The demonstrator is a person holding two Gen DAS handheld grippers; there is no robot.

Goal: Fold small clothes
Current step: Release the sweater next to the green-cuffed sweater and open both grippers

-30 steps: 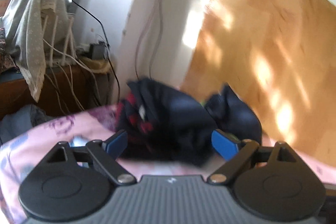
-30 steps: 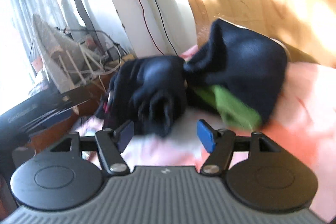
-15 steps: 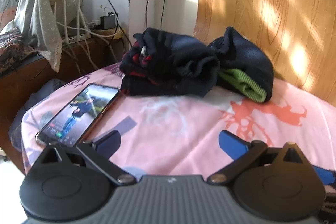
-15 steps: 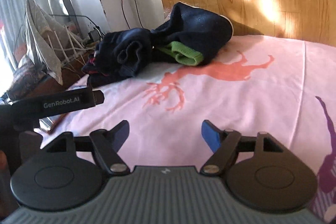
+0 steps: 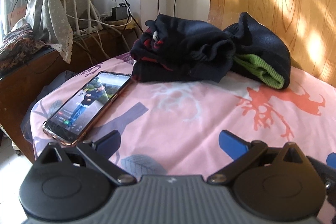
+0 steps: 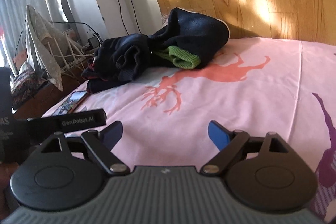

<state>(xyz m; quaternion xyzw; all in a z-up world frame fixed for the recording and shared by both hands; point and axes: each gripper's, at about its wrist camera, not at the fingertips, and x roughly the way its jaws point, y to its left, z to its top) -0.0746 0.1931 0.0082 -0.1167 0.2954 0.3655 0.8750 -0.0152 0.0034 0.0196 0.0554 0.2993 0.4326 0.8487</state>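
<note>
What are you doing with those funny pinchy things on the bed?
A person is folding small clothes with a gripper in each hand. Right now neither holds anything: the left gripper is open and the right gripper is opening, both above the pink printed bedsheet. The dark navy clothes with a green cuff sit bundled at the far edge, beside a smartphone.

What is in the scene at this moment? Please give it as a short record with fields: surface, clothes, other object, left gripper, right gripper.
surface: pink printed bedsheet
clothes: dark navy garment with red trim, bundled at the far edge; navy garment with green cuff beside it, touching it
other object: phone, screen lit, lying flat near the sheet's left edge
left gripper: open, nothing between the jaws, well short of the clothes
right gripper: jaws opening, nothing between them, over bare sheet
</note>
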